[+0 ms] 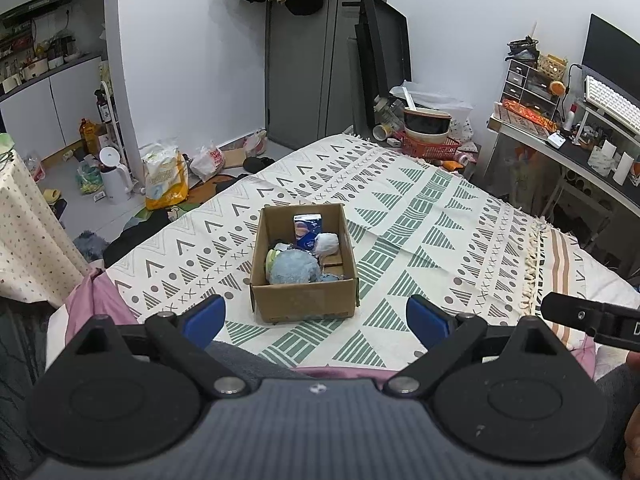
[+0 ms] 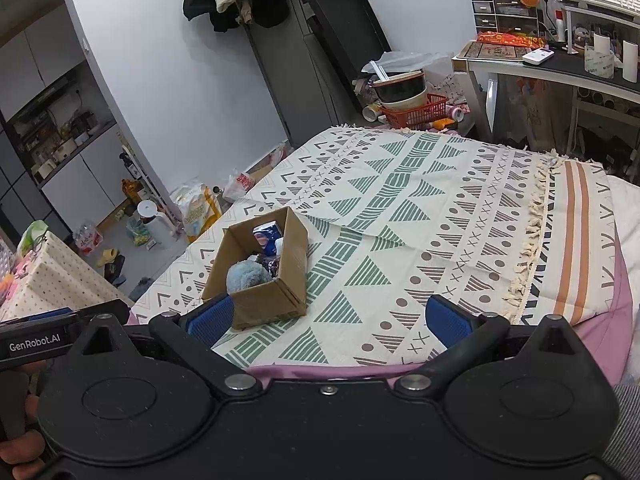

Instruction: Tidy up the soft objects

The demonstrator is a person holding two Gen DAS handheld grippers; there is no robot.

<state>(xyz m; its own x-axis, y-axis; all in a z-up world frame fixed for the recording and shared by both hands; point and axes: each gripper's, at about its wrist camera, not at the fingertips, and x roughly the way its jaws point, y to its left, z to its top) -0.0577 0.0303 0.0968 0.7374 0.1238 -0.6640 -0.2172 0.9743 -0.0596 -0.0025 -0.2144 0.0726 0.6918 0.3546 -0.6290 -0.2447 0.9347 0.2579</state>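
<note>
Both hand-held grippers hang empty over the near edge of the bed.

The left hand-held gripper (image 1: 314,318) and right hand-held gripper (image 2: 328,320) each have their blue pads spread wide, nothing between them. Just beyond, a cardboard box (image 1: 304,300) sits on the patterned blanket (image 1: 420,216), holding a blue plush toy (image 1: 294,268), a white soft ball (image 1: 327,243) and a small blue carton (image 1: 307,227) at its far end.

The box's (image 1: 304,296) near wall hides the fluffy blue toy's (image 1: 294,266) underside, the carton's (image 1: 307,232) print is too tiny, and the keyboard (image 1: 610,98) at 2 o'clock gets cropped.
</note>
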